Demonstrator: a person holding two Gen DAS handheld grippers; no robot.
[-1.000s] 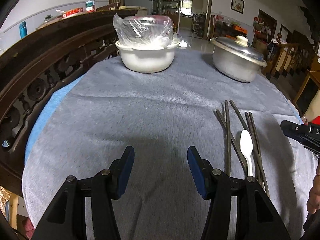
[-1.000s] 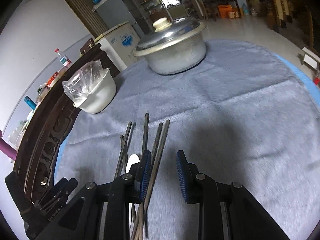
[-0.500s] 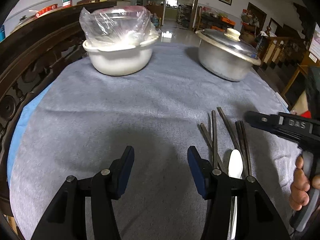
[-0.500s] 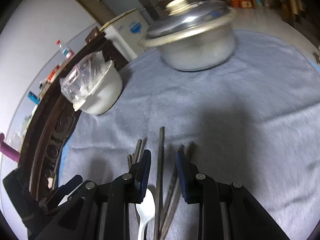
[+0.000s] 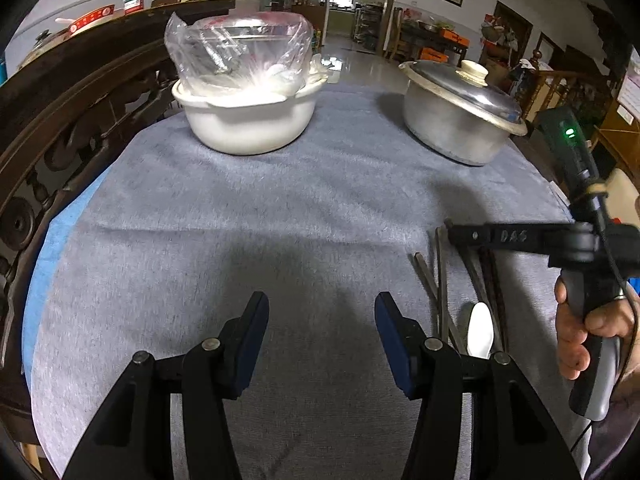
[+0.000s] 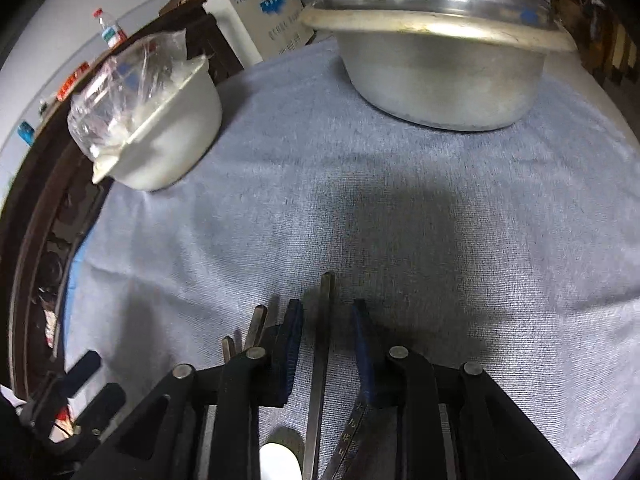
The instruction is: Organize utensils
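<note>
Several dark chopsticks (image 5: 440,280) and a white spoon (image 5: 480,332) lie on the grey cloth at the right. My left gripper (image 5: 320,336) is open and empty, left of them. My right gripper (image 6: 326,344) is open and low over the chopsticks; one chopstick (image 6: 322,340) lies between its jaws, untouched. The spoon's bowl (image 6: 280,462) shows under the right gripper. The right gripper also shows in the left wrist view (image 5: 452,236), reaching in over the chopsticks' far ends.
A white bowl covered with a plastic bag (image 5: 244,120) stands at the back left, a lidded aluminium pot (image 5: 460,120) at the back right. A dark carved wooden rail (image 5: 60,120) borders the table's left side.
My right gripper moved forward along the chopsticks toward their far ends, and one chopstick now lies between its jaws. My left gripper edged forward; its jaws kept the same opening.
</note>
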